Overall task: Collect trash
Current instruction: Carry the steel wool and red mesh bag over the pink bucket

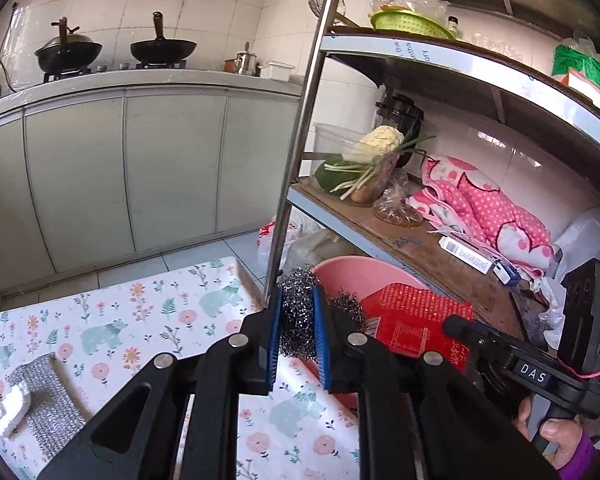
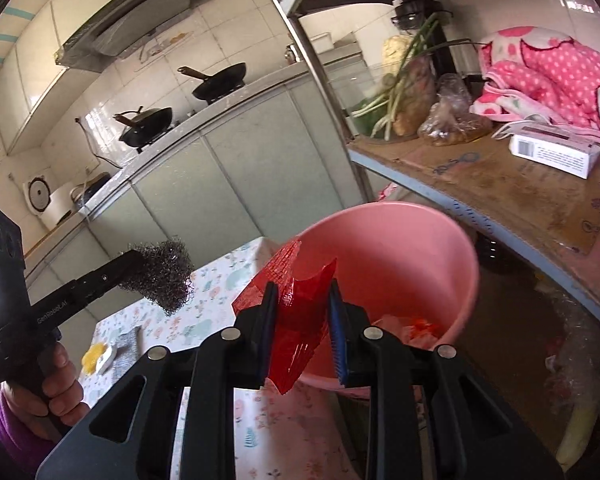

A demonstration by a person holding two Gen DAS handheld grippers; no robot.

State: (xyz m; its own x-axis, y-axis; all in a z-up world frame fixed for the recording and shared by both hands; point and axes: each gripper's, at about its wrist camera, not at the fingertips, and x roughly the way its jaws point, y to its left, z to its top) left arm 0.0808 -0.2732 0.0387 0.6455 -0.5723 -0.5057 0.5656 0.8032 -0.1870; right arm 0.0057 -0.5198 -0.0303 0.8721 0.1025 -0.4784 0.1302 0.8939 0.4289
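Nearest, the left hand-held gripper (image 1: pixel 296 320) is clamped on a steel wool scourer (image 1: pixel 298 312), its blue pads pressing the tangled wire ball from both sides. Such a scourer is likely very light and springy: it squashes under pressure, snags on rough edges and may cling to the pads on release, so a grip across its middle, as now, looks secure enough. In the right wrist view the same scourer hangs above the edge of the flower-patterned bench (image 1: pixel 120 320), short of the bucket.

Beside it, the right hand-held gripper (image 2: pixel 302 312) is closed on a red mesh wrapper (image 2: pixel 296 320), a thin crinkled sheet folded between the pads, with loose flaps sticking out above and below. It probably weighs almost nothing, is floppy and a little slick, so holding it at a bunched fold is safer than at a single edge, which could slip out.

Just beyond both, the pink bucket (image 2: pixel 440 248) stands by the bench's end, below the shelf (image 2: pixel 500 184), and some scraps already lie in its bottom. The wrapper hovers over its near rim.

Further left on the bench lie a silver scouring cloth (image 1: pixel 46 396), a white sponge piece (image 1: pixel 12 410) and something yellow (image 2: pixel 94 352), not yet collected.
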